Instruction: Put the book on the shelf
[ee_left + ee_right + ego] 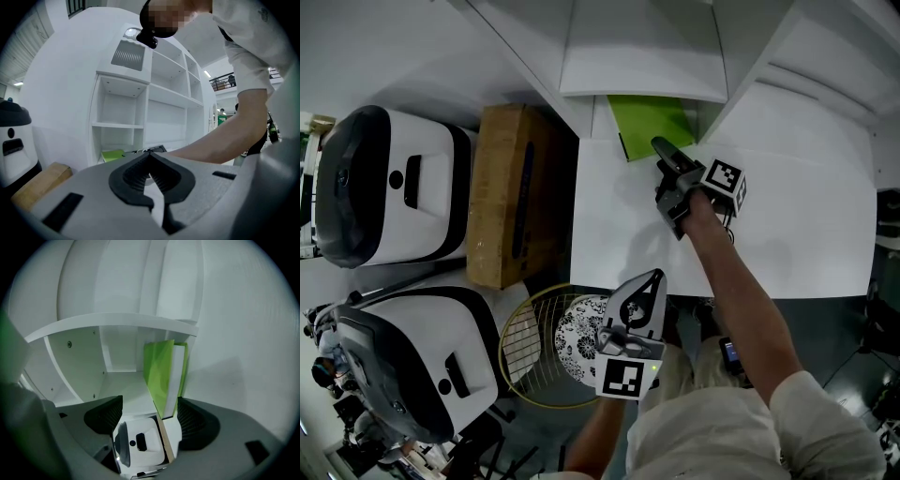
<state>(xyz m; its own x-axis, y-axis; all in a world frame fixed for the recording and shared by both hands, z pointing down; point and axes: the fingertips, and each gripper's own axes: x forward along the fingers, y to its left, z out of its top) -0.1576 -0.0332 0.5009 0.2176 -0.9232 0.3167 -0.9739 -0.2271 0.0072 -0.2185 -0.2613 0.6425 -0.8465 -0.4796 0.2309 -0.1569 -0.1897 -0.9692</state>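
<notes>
The brown box [511, 202] stands left of the shelf [637, 66]. The left gripper [652, 279] is held low, its jaws together with nothing in them. The green book [649, 122] is in the lowest compartment, its near end sticking out. It seems thin, light and stiff, perhaps smooth, so the near edge is best for holding. The right gripper [662, 148] is wide open around this edge, not pressing it. The board above is near; beside the book is free room.
</notes>
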